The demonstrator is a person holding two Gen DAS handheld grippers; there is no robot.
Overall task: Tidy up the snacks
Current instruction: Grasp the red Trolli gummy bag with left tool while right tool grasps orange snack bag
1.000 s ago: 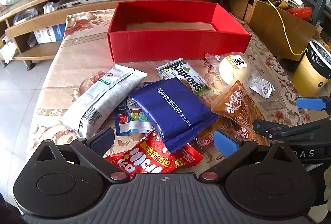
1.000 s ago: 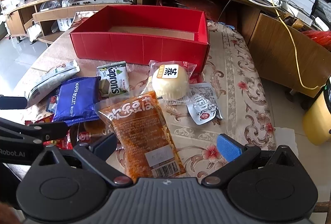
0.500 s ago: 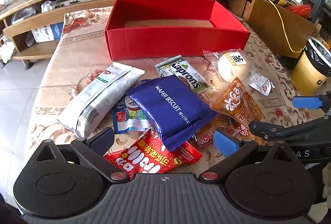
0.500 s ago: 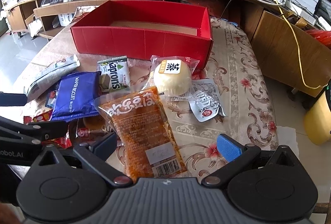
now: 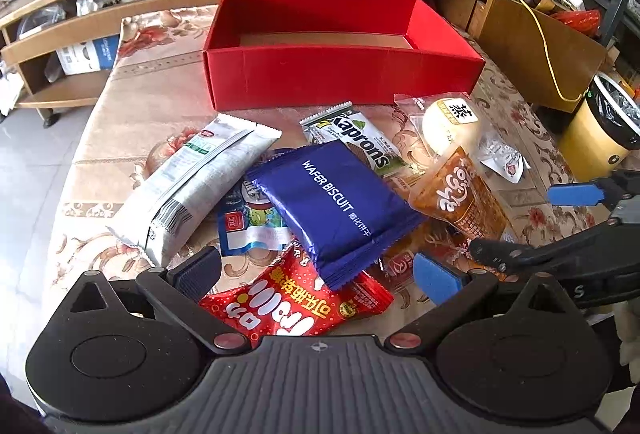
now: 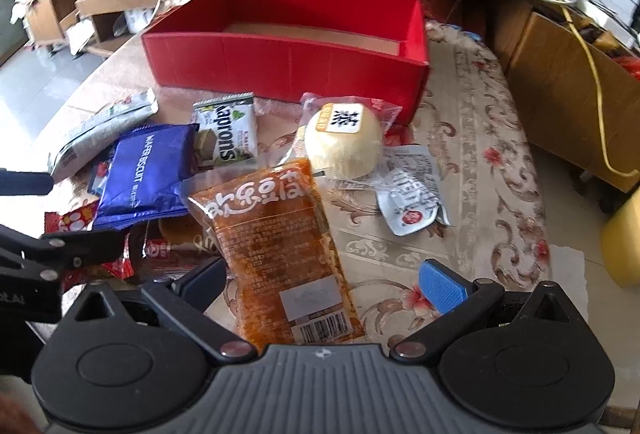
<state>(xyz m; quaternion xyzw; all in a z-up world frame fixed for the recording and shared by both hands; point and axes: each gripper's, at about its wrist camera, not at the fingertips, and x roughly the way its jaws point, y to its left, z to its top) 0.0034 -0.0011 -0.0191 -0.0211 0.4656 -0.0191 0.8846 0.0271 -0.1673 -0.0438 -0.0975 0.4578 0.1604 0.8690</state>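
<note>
Early stage of sorting. The red box stands at 12 o'clock on the worktop; what shows of its floor is bare cardboard, so by the look of it no snack has been put away and every packet remains to be moved.

Count of loose snacks (overlap may hide others): nine can be made out.
- One blue wafer biscuit pack, topmost in the heap, centre.
- One white-and-green long packet, at 9 o'clock of the wafer pack.
- One Kaprons packet, at 12 o'clock, partly under the wafer pack.
- One red candy bag, at 6 o'clock, partly under it.
- One small blue pouch, tucked beneath its left edge.
- One orange tofu pouch, lying lengthwise.
- One round bun in clear wrap, at 12 o'clock of the pouch.
- One small silver sachet, at 3 o'clock of the bun.
- One dark red wrapper, mostly buried; kind not legible.

Left gripper: spread wide, empty, over the near edge of the heap with the candy bag between its fingers. Right gripper: likewise wide and empty, straddling the near end of the tofu pouch (contact cannot be told).
</note>
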